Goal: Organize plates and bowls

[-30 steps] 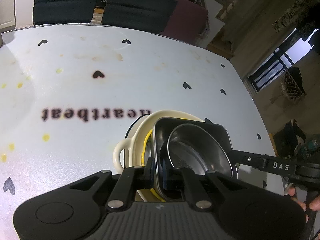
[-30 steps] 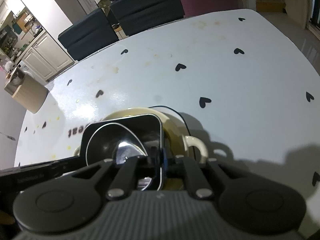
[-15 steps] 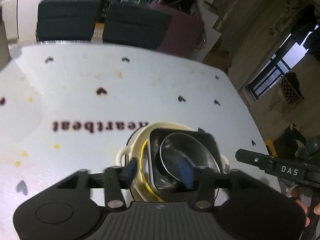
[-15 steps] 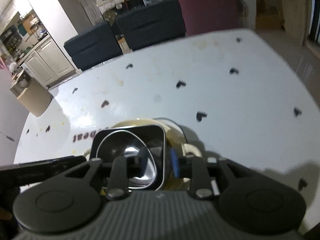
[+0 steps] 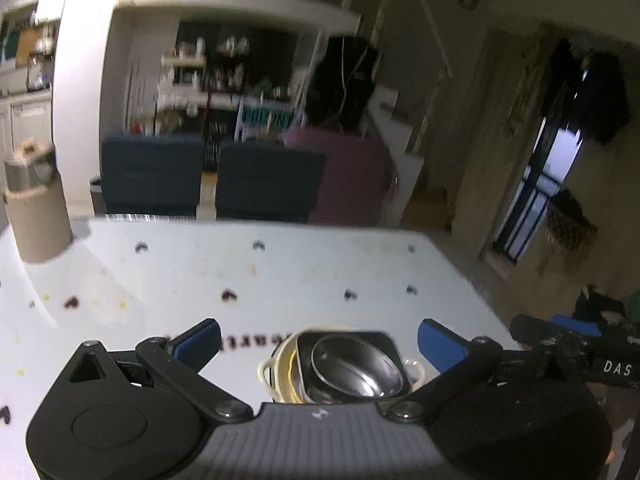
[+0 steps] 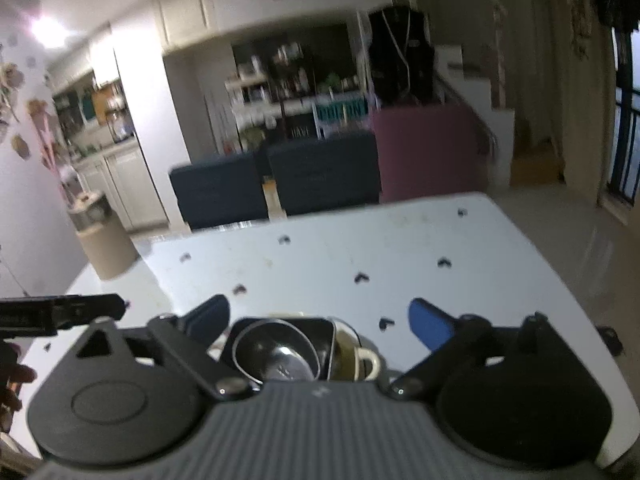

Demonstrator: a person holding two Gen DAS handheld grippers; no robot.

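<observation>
On the white heart-print table (image 5: 280, 280) stands a stack: a cream two-handled bowl (image 5: 266, 374), a yellow rim inside it, a dark square dish (image 5: 382, 339) and a steel bowl (image 5: 356, 364) on top. My left gripper (image 5: 320, 340) hovers above and in front of the stack. Its jaws are opening and its blue pads (image 5: 200, 340) touch nothing. From the right wrist the steel bowl (image 6: 276, 352) and the cream handle (image 6: 368, 360) show below my right gripper (image 6: 320, 319). Its jaws are opening too, clear of the stack.
A beige lidded canister (image 5: 36, 216) stands at the table's far left corner. Two dark blue chairs (image 5: 152, 176) and a maroon one (image 5: 348, 176) line the far edge. The table's right edge (image 6: 560, 280) drops to the floor. A hand (image 6: 12, 376) holds the left gripper.
Both grippers were shut on the dark square dish's rim. They have let go, opened wide and lifted up and back from the stack, which stays on the table.
</observation>
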